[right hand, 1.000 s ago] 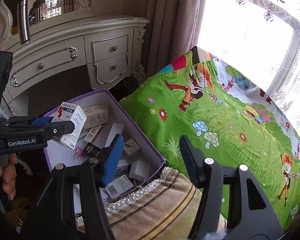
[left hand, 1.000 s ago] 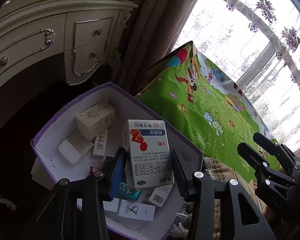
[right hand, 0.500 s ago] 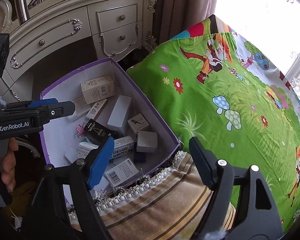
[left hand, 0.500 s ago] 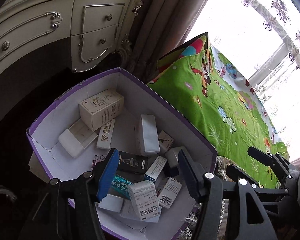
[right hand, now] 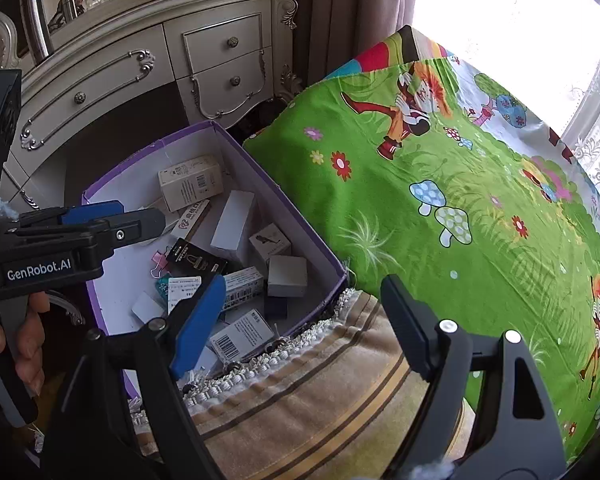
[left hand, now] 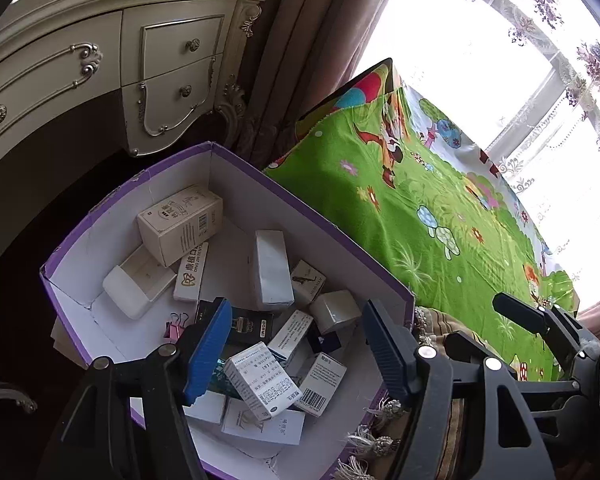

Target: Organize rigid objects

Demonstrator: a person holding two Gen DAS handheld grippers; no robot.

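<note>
Bedroom, green cartoon sheet | purple box collecting small cartons for tidiness | left gripper opening, released, hovering above them | right gripper opening, empty, over striped cloth

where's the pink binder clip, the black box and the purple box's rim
pink binder clip [left hand: 175, 323], left wrist view, on its pink body
black box [right hand: 194, 258], right wrist view, on its printed top face
purple box [left hand: 340, 232], left wrist view, on its far rim
</note>
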